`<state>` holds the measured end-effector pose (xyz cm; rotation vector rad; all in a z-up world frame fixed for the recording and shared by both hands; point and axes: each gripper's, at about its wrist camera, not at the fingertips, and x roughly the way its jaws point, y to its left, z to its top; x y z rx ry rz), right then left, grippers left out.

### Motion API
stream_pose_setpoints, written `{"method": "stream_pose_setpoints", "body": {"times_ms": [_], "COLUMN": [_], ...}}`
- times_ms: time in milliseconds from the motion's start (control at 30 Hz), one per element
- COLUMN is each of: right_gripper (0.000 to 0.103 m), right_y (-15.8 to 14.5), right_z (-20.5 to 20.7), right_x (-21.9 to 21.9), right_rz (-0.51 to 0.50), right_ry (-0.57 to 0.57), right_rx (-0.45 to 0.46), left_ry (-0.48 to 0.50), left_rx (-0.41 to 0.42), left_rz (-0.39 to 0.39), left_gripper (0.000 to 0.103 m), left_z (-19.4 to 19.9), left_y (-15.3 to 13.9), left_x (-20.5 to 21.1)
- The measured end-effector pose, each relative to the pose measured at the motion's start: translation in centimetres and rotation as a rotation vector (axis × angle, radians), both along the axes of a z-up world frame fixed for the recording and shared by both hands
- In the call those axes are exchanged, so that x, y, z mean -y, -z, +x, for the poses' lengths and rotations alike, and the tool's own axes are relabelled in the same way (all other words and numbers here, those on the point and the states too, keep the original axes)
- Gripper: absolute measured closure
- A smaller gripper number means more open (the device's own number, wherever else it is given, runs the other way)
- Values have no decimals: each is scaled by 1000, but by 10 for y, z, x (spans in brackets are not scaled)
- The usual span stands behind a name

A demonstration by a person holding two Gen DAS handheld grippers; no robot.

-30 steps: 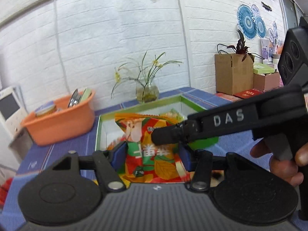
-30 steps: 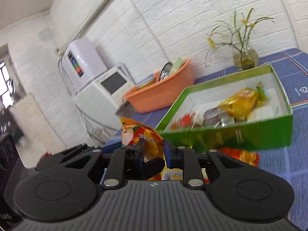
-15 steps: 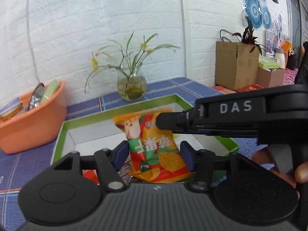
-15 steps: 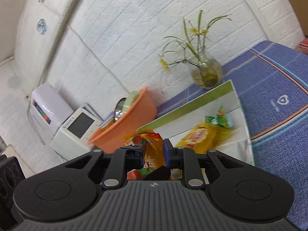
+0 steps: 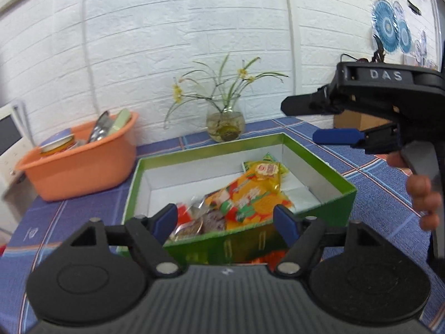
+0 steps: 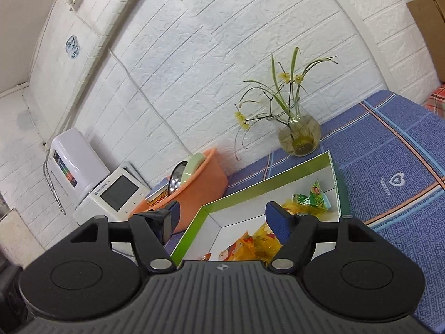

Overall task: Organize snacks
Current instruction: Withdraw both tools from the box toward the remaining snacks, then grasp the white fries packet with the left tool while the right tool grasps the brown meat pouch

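Several snack packets [image 5: 244, 200] lie inside green box [image 5: 345, 192], heaped toward its near wall; orange-green packet on top, yellow packet [image 5: 265, 171] behind it toward box's far right corner. Left gripper [image 5: 226, 220] above box's near wall, jaws wide apart, holding nothing. Right gripper [image 6: 219, 217] over box's left side, jaws wide, empty; in left view it hangs above box's right edge. Orange basin [image 5: 80, 161] left of box. Glass vase [image 5: 225, 122] behind box. Blue tablecloth [image 5: 372, 183] beneath box.
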<state>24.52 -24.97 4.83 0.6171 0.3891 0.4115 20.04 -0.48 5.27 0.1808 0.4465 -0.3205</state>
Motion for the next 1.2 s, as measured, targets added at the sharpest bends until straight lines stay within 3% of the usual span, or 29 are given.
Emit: {"method": "stream_pose_setpoints", "body": {"times_ms": [100, 233, 467, 633, 700, 733, 867, 933, 1033, 1067, 1133, 1200], "right_gripper": [0, 0, 0, 0, 0, 0, 0, 0, 2, 15, 39, 40], "right_y": [-6, -10, 18, 44, 54, 59, 72, 73, 73, 72, 71, 69], "right_z": [-3, -25, -101, -124, -121, -118, -111, -112, -118, -121, -126, -133], "right_x": [-4, -13, -3, 4, 4, 3, -3, -5, -9, -11, -15, -21], "right_rz": [-31, -189, -456, -449, -410, -407, -480, -518, -594, -604, -617, -675], "right_ry": [0, 2, -12, -53, -83, -89, -47, -51, -70, -81, -115, -122], "right_rx": [-19, -38, -3, -118, -179, -199, -230, -222, -194, -181, -171, -152], "left_ry": [-51, -75, -36, 8, -6, -11, 12, 33, 71, 91, 107, 117], "left_rx": [5, -6, -22, -72, -68, -72, -137, -157, -160, -175, -182, -185], "left_rz": [-20, -4, 38, 92, 110, 109, 32, 32, 30, 9, 4, -2], "left_gripper": [22, 21, 21, 17, 4, 2, 0, 3, 18, 28, 35, 38], "left_z": [-34, -66, -77, -74, -73, -71, -62, -61, -66, -67, -70, -72], "left_y": [10, 28, 53, 70, 73, 74, 77, 81, 83, 82, 81, 81], "left_x": [-8, -2, 19, 33, 33, 33, 23, 24, 27, 26, 26, 25]}}
